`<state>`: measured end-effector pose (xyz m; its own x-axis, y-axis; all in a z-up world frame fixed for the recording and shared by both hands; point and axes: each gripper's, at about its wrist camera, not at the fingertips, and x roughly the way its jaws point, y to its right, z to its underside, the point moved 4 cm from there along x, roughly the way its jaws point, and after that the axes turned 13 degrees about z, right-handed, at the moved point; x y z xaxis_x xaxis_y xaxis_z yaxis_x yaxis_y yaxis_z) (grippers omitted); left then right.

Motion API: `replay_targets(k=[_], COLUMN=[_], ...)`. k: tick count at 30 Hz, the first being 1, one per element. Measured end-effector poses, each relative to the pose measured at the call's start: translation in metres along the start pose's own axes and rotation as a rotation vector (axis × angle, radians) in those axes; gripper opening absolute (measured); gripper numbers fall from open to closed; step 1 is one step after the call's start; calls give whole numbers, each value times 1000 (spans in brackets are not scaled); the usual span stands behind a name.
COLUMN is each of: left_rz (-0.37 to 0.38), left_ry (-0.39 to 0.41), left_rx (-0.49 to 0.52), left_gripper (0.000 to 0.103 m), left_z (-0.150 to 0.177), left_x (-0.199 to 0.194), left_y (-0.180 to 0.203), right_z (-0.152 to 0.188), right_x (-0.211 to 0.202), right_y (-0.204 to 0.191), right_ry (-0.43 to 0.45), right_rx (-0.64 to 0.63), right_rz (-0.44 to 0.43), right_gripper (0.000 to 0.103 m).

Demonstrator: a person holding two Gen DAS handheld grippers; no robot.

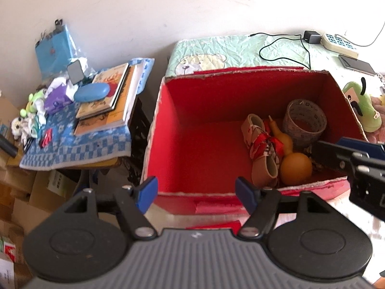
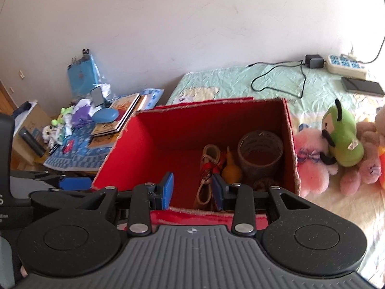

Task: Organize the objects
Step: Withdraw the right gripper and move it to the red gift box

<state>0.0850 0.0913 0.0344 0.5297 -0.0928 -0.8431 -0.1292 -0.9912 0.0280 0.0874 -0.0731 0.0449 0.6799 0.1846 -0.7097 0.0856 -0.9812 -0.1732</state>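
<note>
An open red box [image 1: 204, 149] [image 2: 168, 130] sits on the bed. Its right half holds an orange gourd [image 1: 294, 166] [image 2: 231, 172], a roll of tape [image 1: 304, 121] [image 2: 259, 154] and small cream shoes with red ribbon [image 1: 259, 144] [image 2: 208, 166]. My left gripper [image 1: 196, 193] hangs over the box's near rim, jaws open, nothing between them. My right gripper [image 2: 192, 192] [image 1: 349, 154] hovers over the near rim on the right side of the box, jaws open and empty.
A side table with a blue checked cloth [image 1: 79, 142] [image 2: 72, 159] carries books [image 1: 108, 98], a blue case [image 1: 91, 92] and small toys. Plush toys [image 2: 341, 144] lie right of the box. A power strip [image 2: 346, 66], charger cable and phone [image 2: 362, 86] lie on the quilt behind.
</note>
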Motion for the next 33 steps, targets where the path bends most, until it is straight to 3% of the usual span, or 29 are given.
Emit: replay_targets(k=[6, 26, 33], left_rz=[-17, -47, -31], left_ry=[-9, -129, -154], left_rx=[-32, -113, -101], left_gripper=[74, 74, 82], left_z=[14, 64, 73], left_x=[-6, 14, 24], left_y=[2, -4, -5], right_z=[12, 49, 57], right_x=[-2, 22, 31], right_y=[-3, -5, -2], right_ry=[-47, -209, -256], right_rx=[-15, -1, 14], right_rz=[-58, -94, -106], right_gripper=[37, 37, 37])
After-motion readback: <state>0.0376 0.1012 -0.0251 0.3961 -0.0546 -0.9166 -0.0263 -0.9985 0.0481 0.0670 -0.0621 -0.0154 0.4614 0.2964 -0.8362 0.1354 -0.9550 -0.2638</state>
